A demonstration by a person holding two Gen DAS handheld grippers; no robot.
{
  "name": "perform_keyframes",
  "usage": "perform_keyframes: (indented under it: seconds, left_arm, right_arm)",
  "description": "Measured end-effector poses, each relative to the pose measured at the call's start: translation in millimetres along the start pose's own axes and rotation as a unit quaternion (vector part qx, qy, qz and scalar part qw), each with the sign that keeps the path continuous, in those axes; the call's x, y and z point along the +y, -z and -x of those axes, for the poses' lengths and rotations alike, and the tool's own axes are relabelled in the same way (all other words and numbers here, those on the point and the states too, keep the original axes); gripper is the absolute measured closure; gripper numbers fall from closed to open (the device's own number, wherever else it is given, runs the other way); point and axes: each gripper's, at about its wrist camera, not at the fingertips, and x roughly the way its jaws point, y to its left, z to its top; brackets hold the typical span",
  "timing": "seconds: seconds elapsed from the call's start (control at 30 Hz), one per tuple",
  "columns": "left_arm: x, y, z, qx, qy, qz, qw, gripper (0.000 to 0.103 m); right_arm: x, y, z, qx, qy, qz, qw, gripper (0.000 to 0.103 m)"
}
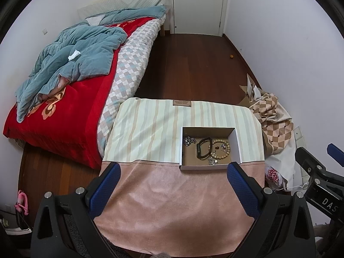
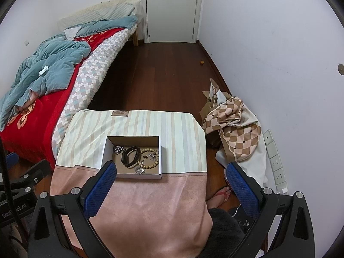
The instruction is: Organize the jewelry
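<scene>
A white open box with a brown floor sits on the cloth-covered table. In it lie a black band, a wooden bead bracelet, a silver chain and small silver pieces. My left gripper is open and empty, above the pink cloth just short of the box. My right gripper is open and empty, with its left finger over the box's near left corner.
A bed with red and teal covers stands at the left. A pile of checked cloth lies on the floor at the right by the wall. A white door is at the far end. A foot in a sandal is beside the table.
</scene>
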Motion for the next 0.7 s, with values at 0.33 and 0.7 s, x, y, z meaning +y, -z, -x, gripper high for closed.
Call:
perform_keyframes:
  seconds: [0.33,0.7]
  left_arm:
    - [-1.8,-0.8,3.1,-0.001,-0.001,0.000,1.0000,0.002]
    - [-4.9,-3.0,6.6,-0.002,0.000,0.001,1.0000,0.002]
  right_arm:
    - [-0.7,0.3,2.0,-0.001,-0.001,0.001,1.000,0.000]
    - [-1.0,0.0,2.4,-0.002,-0.001,0.001,1.000,0.000]
